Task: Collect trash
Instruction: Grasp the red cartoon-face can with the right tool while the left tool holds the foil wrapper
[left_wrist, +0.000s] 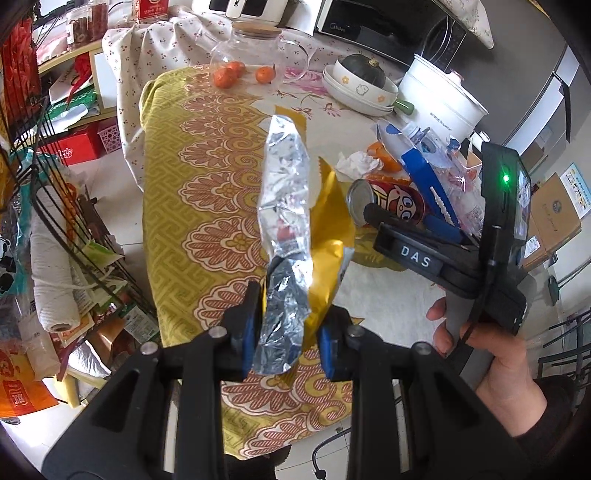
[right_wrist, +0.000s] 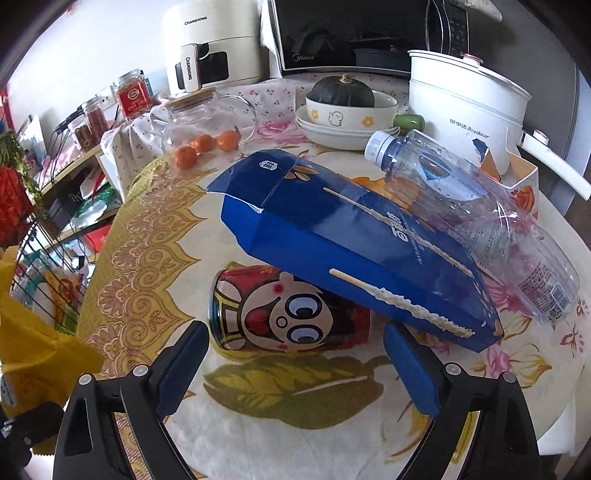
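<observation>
Left tongs (left_wrist: 288, 328) are seen clamped on a gold snack wrapper (left_wrist: 291, 221) with a silver foil lining; it is held upright in the air, left of the red can (right_wrist: 288, 314). The wrapper is judged light, limp and crinkly, slippery on the foil side; a pinch low on the doubled edge is favoured.

Right tongs (right_wrist: 295, 369) are seen spread wide and empty, just short of the can, which lies on its side on the worktop (right_wrist: 295, 424). The can is judged light, stiff, apt to roll; a grip across its middle is advised.

Counted by the can: one blue carton (right_wrist: 351, 251) resting on it, one clear bottle (right_wrist: 472, 221) beyond it, three oranges (right_wrist: 205, 146) well behind it.
</observation>
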